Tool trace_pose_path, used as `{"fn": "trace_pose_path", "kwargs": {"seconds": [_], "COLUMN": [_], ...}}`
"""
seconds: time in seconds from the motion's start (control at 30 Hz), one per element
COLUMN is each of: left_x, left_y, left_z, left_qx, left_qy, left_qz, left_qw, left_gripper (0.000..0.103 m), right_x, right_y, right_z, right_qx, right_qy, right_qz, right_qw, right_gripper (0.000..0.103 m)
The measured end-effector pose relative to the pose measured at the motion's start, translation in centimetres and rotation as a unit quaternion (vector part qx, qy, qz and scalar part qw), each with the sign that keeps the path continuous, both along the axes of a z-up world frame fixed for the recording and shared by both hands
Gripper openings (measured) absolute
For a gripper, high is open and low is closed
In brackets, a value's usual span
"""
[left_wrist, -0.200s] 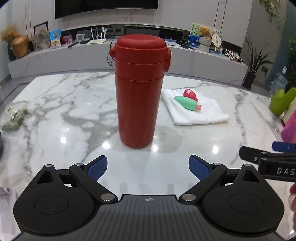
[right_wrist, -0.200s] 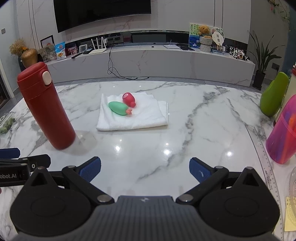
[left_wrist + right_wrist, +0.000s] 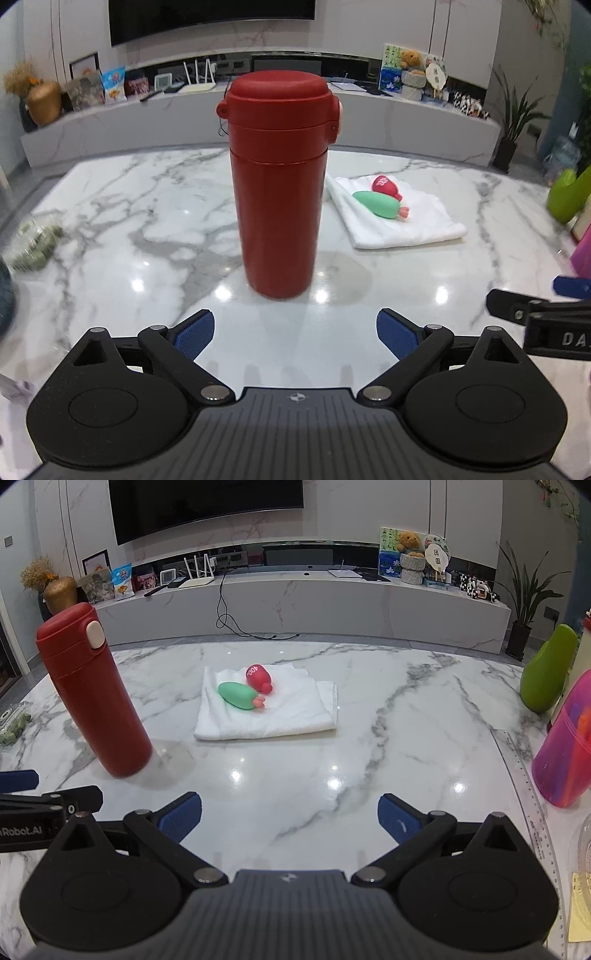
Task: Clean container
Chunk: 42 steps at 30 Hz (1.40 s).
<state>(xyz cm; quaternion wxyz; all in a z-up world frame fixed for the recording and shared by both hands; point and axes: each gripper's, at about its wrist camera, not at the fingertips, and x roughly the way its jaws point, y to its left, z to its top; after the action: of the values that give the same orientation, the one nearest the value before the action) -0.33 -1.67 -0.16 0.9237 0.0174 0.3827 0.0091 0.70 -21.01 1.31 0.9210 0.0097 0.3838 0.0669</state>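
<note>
A tall red flask (image 3: 279, 184) with its lid closed stands upright on the marble table (image 3: 147, 221), straight ahead of my left gripper (image 3: 295, 332), which is open and empty a short way in front of it. In the right wrist view the flask (image 3: 92, 690) stands at the left. My right gripper (image 3: 290, 814) is open and empty over bare table. A folded white towel (image 3: 273, 709) lies ahead of it, carrying a green toy (image 3: 238, 696) and a small red toy (image 3: 258, 677). The towel (image 3: 399, 218) also shows right of the flask in the left wrist view.
A pink cup (image 3: 565, 749), a green object (image 3: 546, 668) and a clear ruler (image 3: 528, 786) sit at the table's right edge. A bag of greens (image 3: 33, 243) lies at the left edge. The right gripper's finger (image 3: 535, 314) shows at right in the left wrist view.
The left gripper has drifted slightly, so the flask sits a touch lower and closer in its view. Both grippers stay open.
</note>
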Motion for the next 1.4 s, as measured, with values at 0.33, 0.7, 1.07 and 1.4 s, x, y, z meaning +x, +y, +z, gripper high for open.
{"fn": "trace_pose_path", "kwargs": {"seconds": [0.33,0.7,1.07,1.4], "left_x": [0.4,0.5,0.5,0.6], "left_y": [0.6,0.3,0.2,0.1], "left_z": [0.2,0.1,0.1,-0.1], "left_qx": [-0.019,-0.012,-0.014,-0.011], "left_qy": [0.005,0.011,0.015,0.019], "left_qz": [-0.008,-0.004,-0.006,-0.006], "left_qw": [0.9998,0.9999,0.9998,0.9997], "left_gripper": [0.096,0.096,0.096,0.096], "right_x": [0.2,0.3,0.2,0.4], "right_y": [0.1,0.1,0.0,0.1], "right_z": [-0.3,-0.4,-0.2,-0.4], "right_qx": [0.001,0.002,0.002,0.002], "right_qy": [0.004,0.002,0.003,0.005], "right_qz": [0.002,0.006,0.005,0.005], "right_qw": [1.000,1.000,1.000,1.000], "right_gripper": [0.103,0.103,0.103,0.103]}}
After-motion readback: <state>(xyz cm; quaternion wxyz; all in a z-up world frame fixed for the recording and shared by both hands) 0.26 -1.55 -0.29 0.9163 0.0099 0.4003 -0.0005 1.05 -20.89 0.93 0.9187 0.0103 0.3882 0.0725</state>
